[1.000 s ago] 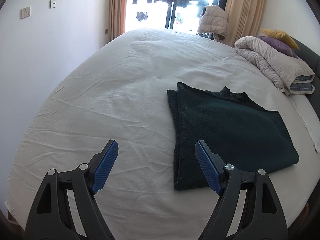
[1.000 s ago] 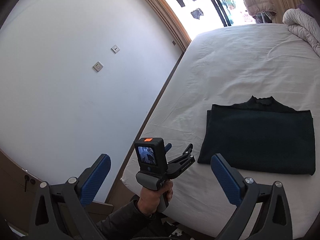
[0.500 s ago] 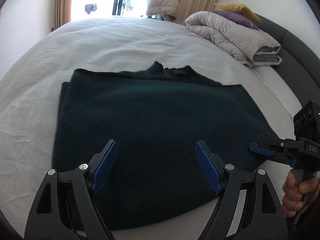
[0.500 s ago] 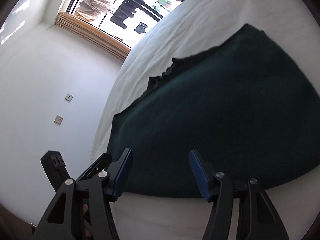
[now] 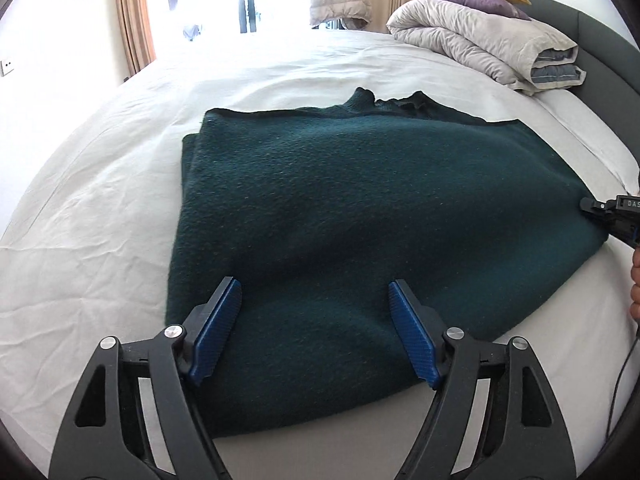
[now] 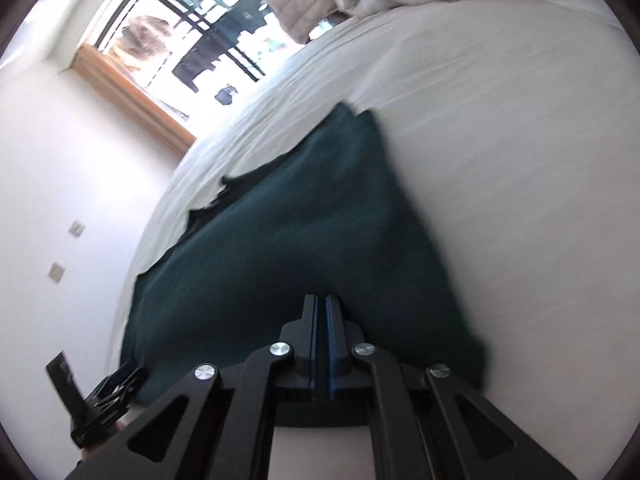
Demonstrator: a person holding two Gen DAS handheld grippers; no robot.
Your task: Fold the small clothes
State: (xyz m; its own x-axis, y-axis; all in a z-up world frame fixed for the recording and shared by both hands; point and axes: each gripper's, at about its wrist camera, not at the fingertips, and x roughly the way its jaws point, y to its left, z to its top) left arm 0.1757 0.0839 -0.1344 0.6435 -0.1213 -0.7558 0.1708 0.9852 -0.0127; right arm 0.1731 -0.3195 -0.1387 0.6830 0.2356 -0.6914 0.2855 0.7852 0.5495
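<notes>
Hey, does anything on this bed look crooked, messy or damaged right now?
Nothing looks damaged or spilled. The dark green sweater lies folded on the white sheet, with its left edge layers slightly uneven and the collar peeking out at the far edge. The sheet has ordinary wrinkles. The folded duvet sits tidy near the headboard.

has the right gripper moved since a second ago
Yes. The right gripper has dropped from beside the bed onto the green sweater's near edge.

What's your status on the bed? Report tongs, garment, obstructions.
Left tongs over the green sweater's near edge, jaws closing, nothing pinched. Right tongs shut at its corner; grip on cloth unclear. Sweater folded flat on white sheet. Nothing obstructing.
</notes>
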